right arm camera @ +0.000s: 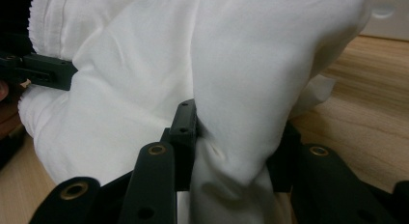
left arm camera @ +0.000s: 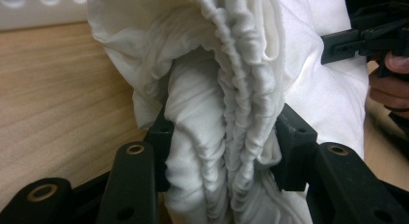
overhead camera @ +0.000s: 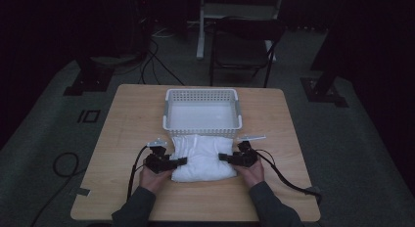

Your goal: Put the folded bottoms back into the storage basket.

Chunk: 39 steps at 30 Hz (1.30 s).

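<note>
A bunched white cloth (overhead camera: 201, 157) lies on the wooden table just in front of a white plastic basket (overhead camera: 202, 113). My left gripper (overhead camera: 182, 161) is shut on the cloth's left side; in the left gripper view its jaws pinch a thick gathered fold of the cloth (left arm camera: 226, 137). My right gripper (overhead camera: 222, 157) is shut on the cloth's right side, and the right gripper view has a fold of the cloth (right arm camera: 231, 151) squeezed between its jaws. The opposite gripper (left arm camera: 359, 40) shows at the far edge of the left gripper view.
The basket looks empty and sits mid-table at the back. Bare wooden table (overhead camera: 127, 129) lies to either side of the cloth. A dark chair (overhead camera: 242, 48) stands beyond the table's far edge. Cables trail from both grippers off the table's sides.
</note>
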### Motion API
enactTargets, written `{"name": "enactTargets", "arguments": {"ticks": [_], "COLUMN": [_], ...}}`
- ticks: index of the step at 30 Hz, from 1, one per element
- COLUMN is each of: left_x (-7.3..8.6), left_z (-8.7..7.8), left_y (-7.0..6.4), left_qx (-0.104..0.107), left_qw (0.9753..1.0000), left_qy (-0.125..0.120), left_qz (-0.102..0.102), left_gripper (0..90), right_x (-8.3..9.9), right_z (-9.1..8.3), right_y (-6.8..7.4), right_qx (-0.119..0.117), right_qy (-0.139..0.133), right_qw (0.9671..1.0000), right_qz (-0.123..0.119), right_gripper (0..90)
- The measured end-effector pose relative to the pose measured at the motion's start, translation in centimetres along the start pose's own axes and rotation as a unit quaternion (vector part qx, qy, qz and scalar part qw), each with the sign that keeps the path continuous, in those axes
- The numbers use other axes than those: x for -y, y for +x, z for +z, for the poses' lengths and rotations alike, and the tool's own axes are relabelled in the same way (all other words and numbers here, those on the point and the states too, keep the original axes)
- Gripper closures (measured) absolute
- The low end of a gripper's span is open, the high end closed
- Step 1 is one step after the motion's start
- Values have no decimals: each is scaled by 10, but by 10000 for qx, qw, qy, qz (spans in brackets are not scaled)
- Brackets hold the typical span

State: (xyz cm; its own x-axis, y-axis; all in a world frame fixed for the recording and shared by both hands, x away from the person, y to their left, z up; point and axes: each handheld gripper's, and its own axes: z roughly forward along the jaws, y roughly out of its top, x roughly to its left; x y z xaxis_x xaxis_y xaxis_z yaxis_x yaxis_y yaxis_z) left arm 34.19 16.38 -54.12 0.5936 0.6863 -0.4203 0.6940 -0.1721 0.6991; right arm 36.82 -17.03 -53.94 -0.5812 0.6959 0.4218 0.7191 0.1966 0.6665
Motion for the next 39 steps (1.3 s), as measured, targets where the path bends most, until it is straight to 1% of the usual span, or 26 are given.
{"name": "enactTargets", "arguments": {"ticks": [3, 6, 8, 12, 19, 23, 26, 31, 36, 39], "left_x": [-1, -1, -1, -2, -2, -3, -4, -4, -6, -7], "left_z": [-1, -2, -4, -6, -9, -12, -13, -14, -18, -20], "left_y": [-4, -6, -8, -15, -19, -24, -26, -29, -33, -35], "left_qx": [-116, -166, -233, -385, -459, -518, -548, -568, -575, -596], "left_qw": [9999, 9997, 9994, 9985, 9978, 9971, 9969, 9965, 9960, 9957], "left_qy": [-14, -25, -21, -36, -68, -87, -94, -113, -182, -210], "left_qz": [115, 190, 262, 399, 473, 551, 558, 604, 664, 676], "left_gripper": [535, 535, 535, 536, 539, 540, 540, 540, 540, 540], "right_x": [0, 0, 0, 0, -1, -1, -1, -1, -2, -3], "right_z": [-1, -2, -3, -4, -8, -11, -13, -16, -21, -23], "right_y": [3, 9, 14, 18, 23, 26, 27, 28, 30, 33], "right_qx": [66, 270, 365, 442, 516, 511, 511, 514, 496, 560], "right_qy": [-30, -40, -42, -77, -112, -149, -151, -179, -250, -271], "right_qw": [9999, 9992, 9985, 9977, 9965, 9963, 9964, 9962, 9961, 9950], "right_qz": [-73, -306, -405, -516, -650, -668, -661, -676, -690, -780], "right_gripper": [645, 645, 645, 646, 649, 651, 651, 651, 651, 651]}}
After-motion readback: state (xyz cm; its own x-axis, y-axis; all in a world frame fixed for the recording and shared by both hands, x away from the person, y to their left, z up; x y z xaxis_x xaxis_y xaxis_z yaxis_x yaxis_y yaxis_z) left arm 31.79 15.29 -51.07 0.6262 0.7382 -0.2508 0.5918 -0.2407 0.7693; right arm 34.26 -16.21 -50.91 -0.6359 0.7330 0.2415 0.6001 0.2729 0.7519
